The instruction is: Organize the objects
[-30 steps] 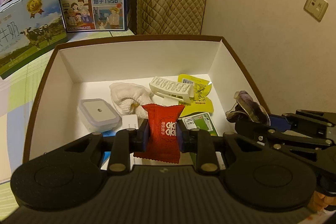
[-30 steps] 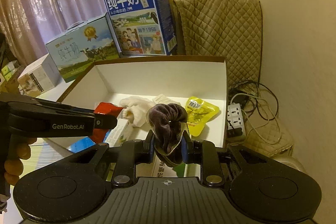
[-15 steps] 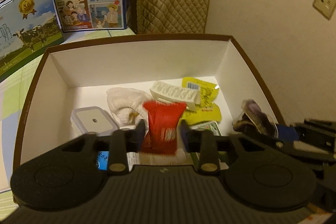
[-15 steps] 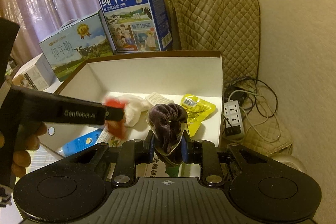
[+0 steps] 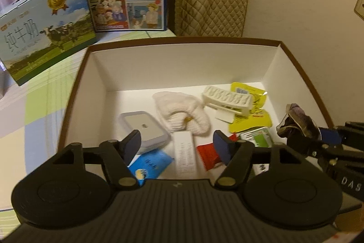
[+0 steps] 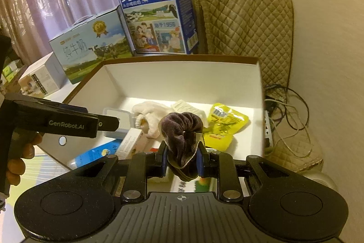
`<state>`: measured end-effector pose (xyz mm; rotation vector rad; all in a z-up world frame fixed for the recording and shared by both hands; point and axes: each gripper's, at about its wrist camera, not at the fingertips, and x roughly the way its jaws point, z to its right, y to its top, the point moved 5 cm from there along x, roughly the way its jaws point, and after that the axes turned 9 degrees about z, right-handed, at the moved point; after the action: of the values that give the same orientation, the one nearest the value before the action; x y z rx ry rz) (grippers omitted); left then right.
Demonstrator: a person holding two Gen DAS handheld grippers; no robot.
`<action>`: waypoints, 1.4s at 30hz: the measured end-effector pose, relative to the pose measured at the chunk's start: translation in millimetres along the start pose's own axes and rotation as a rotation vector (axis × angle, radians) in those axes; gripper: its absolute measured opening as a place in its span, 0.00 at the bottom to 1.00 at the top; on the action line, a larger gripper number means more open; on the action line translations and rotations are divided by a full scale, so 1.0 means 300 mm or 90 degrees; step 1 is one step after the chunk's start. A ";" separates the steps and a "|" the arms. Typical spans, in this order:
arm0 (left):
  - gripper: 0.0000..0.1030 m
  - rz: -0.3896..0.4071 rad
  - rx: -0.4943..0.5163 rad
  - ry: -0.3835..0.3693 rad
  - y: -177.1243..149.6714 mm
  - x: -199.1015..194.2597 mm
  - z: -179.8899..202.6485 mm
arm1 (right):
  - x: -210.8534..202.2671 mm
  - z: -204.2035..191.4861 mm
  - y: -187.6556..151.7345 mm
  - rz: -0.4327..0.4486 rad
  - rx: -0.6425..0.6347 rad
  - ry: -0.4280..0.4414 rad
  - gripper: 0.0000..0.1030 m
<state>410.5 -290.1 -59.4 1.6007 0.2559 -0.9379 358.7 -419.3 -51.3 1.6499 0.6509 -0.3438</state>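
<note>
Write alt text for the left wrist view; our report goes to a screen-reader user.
The left gripper hangs open over a white box, a red packet lying below it among a cream sock, yellow pouches and a grey lidded container. At right, the right gripper clamps a dark sock.

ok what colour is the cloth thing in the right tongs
Dark brown-purple velvety cloth with a pale lining, clearest in the right wrist view.
</note>
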 end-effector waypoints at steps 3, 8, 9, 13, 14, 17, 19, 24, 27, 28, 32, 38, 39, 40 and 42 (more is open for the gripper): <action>0.69 -0.003 -0.003 0.010 -0.004 -0.010 -0.036 | 0.020 -0.027 0.004 -0.003 -0.006 0.009 0.21; 0.70 0.009 0.002 0.029 0.013 -0.030 -0.091 | 0.065 -0.062 0.012 -0.010 -0.004 0.017 0.21; 0.70 0.011 0.002 0.031 0.019 -0.033 -0.097 | 0.077 -0.069 0.016 -0.011 0.000 0.020 0.21; 0.71 0.019 -0.003 0.040 0.037 -0.041 -0.133 | 0.116 -0.084 0.049 0.013 0.009 0.022 0.21; 0.72 0.019 -0.005 0.042 0.040 -0.041 -0.139 | 0.122 -0.084 0.063 0.028 0.013 0.020 0.25; 0.76 0.020 -0.012 0.047 0.044 -0.041 -0.155 | 0.138 -0.086 0.098 0.056 0.018 0.000 0.48; 0.78 0.020 -0.014 0.046 0.039 -0.042 -0.161 | 0.134 -0.087 0.113 0.070 0.022 0.006 0.53; 0.83 0.018 -0.016 0.043 0.016 -0.050 -0.166 | 0.118 -0.080 0.091 0.045 0.023 0.013 0.56; 0.87 0.015 -0.018 0.039 0.005 -0.058 -0.161 | 0.104 -0.075 0.049 0.016 0.017 0.013 0.58; 0.88 0.015 -0.019 0.035 0.000 -0.064 -0.158 | 0.097 -0.074 0.035 0.009 0.014 0.012 0.58; 0.89 0.016 -0.018 0.029 -0.013 -0.084 -0.146 | 0.066 -0.075 -0.002 -0.003 0.006 0.003 0.61; 0.97 0.030 -0.013 0.018 -0.039 -0.134 -0.118 | -0.004 -0.080 -0.013 0.006 0.009 -0.005 0.62; 0.97 0.034 -0.010 0.015 -0.042 -0.145 -0.112 | -0.017 -0.082 -0.014 0.008 0.009 -0.006 0.63; 0.98 0.037 -0.008 0.013 -0.046 -0.157 -0.105 | -0.026 -0.084 -0.012 0.009 0.010 -0.009 0.63; 0.99 0.042 -0.006 0.011 -0.053 -0.181 -0.096 | -0.050 -0.088 -0.014 0.010 0.015 -0.011 0.63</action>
<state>377.5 -241.9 -34.7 1.5997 0.2168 -0.8714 340.5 -396.6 -41.3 1.6714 0.6219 -0.3550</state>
